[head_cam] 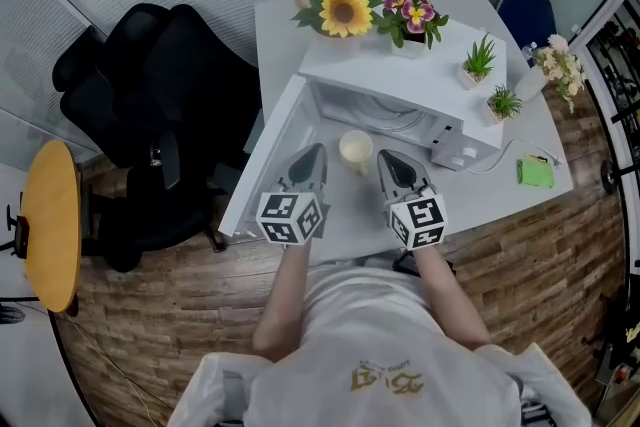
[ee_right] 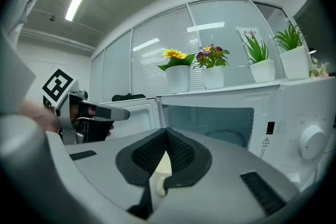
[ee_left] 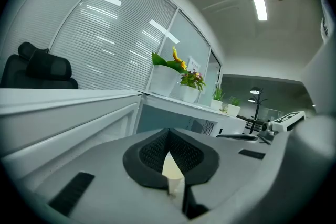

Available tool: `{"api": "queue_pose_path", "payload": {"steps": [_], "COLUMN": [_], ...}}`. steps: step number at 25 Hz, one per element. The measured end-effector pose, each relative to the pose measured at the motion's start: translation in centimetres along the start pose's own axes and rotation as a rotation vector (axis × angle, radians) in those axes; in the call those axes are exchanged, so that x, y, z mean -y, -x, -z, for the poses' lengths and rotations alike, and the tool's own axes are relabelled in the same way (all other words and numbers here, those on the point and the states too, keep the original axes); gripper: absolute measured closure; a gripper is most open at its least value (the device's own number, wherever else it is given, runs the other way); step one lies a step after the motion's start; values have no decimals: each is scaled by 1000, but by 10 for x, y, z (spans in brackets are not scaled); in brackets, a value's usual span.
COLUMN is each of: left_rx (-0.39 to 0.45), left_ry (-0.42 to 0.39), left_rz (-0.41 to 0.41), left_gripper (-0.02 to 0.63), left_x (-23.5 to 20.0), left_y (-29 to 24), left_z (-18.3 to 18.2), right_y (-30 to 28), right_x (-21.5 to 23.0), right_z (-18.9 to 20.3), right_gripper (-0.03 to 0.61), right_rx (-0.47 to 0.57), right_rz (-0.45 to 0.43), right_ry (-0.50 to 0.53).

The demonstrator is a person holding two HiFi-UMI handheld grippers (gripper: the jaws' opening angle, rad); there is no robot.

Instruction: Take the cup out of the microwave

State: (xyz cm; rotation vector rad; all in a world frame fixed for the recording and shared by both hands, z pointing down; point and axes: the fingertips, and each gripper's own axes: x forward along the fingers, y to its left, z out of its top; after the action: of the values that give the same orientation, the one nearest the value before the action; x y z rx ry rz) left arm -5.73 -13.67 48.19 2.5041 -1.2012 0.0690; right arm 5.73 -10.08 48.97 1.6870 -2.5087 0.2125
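A cream cup [head_cam: 356, 150] stands on the white table [head_cam: 360, 225], just in front of the open cavity of the white microwave [head_cam: 400, 65]. The microwave's door [head_cam: 270, 155] hangs open to the left. My left gripper [head_cam: 312, 152] is left of the cup and my right gripper [head_cam: 387, 157] is right of it. Both point toward the microwave. In the left gripper view the left gripper [ee_left: 169, 131] is shut, tips together, with the cup [ee_left: 172, 170] showing beyond the slit below. The right gripper [ee_right: 167, 131] is likewise shut, and the cup [ee_right: 163, 165] shows past it. Neither gripper holds anything.
Potted flowers stand on the microwave top: a sunflower [head_cam: 344, 12], pink blooms [head_cam: 412, 15] and small green plants [head_cam: 480, 60]. A black office chair [head_cam: 150, 105] stands left of the open door. A green pad [head_cam: 535, 172] lies at the table's right. A round wooden table [head_cam: 50, 225] is far left.
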Motion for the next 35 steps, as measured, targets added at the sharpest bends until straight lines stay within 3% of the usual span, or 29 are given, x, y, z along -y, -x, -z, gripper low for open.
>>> {"api": "queue_pose_path", "payload": {"steps": [35], "left_rx": [-26], "left_ry": [15], "left_rz": [-4], "left_gripper": [600], "left_x": [-7], "left_y": [-2], "left_z": [12], "right_y": [-1], "right_x": [12], "right_z": [17], "right_gripper": [568], "right_rx": [-71], "right_rz": [16], "right_ry": [-29]}}
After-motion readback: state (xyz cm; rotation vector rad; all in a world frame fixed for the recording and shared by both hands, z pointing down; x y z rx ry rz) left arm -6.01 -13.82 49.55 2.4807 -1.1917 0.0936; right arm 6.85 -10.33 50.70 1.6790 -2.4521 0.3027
